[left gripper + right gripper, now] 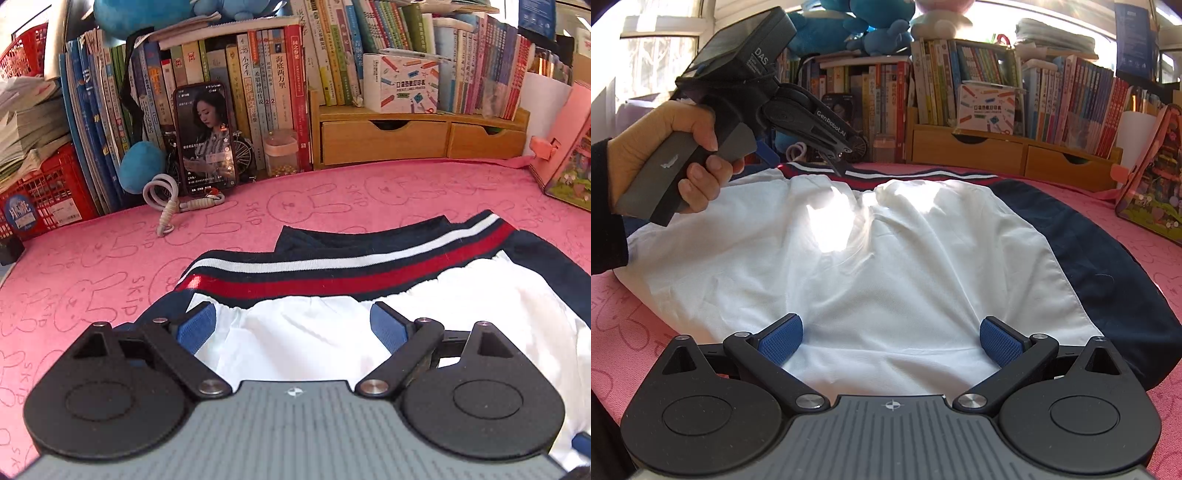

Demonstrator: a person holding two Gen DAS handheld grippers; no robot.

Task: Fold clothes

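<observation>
A white garment (886, 251) with navy sides and a navy, white and red striped waistband (351, 266) is lying spread on the pink bunny-print tablecloth (92, 266), its band end pointing toward the row of books (258, 92) at the back.

The left gripper (291, 325) is hovering over the band end of the garment, tilting downward, its blue pads (195, 325) standing wide apart. White cloth is showing between and beneath them, but neither pad is pressing on it, so it is gripping nothing. From the right wrist view, a hand (665, 158) in a dark sleeve is holding this tool up by its grey handle, its tips pointing down near the striped band.

The right gripper (890, 339) is sitting low over the nearer end of the same garment, jaws likewise spread wide, the white fabric lying flat between the pads and running on ahead of them. It too is holding nothing.

A phone (205, 136) is leaning against the books beyond the garment, well apart from it.
</observation>
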